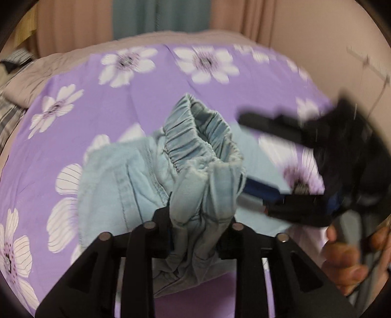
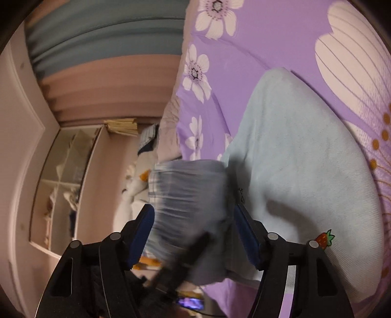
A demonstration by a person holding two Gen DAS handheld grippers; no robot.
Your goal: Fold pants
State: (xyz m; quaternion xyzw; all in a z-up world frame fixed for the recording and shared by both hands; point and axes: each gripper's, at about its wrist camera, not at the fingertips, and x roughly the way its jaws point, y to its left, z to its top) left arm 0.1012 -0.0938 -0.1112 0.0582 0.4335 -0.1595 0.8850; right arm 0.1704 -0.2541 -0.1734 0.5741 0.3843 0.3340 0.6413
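Pants of pale blue soft cotton (image 1: 136, 186) lie bunched on the purple bedsheet printed with large white flowers (image 1: 102, 117), and you have part of them lifted off it. Their gathered elastic waistband (image 1: 195, 137) stands up in a ruffled loop in the middle of the left wrist view, with a stitched seam running down the flatter fabric to its left. In the right wrist view, the wider pale blue panel spreads flat across the sheet (image 2: 305, 159), and a small red strawberry patch with green leaves (image 2: 323, 238) sits on the cloth close to the gripper's right finger.

Your left gripper (image 1: 195, 220) is pinching a thick wad of the fabric just below the waistband; the cloth fills the space between its black fingers and hangs down past them.

Your right gripper (image 2: 194, 225) has its blue-padded fingers (image 2: 246, 232) spread wide, with the blurred, bunched waistband between them. Whether either pad touches the cloth you cannot tell, given the motion blur. From the left wrist view that same gripper shows as a dark blur at the right, just beside the waistband, with your bare hand (image 1: 347, 259) wrapped around its handle.

Pink and teal curtains (image 1: 151, 19) hang behind the bed, and a pale pink cupboard with a glass door (image 2: 61, 176) stands to one side.
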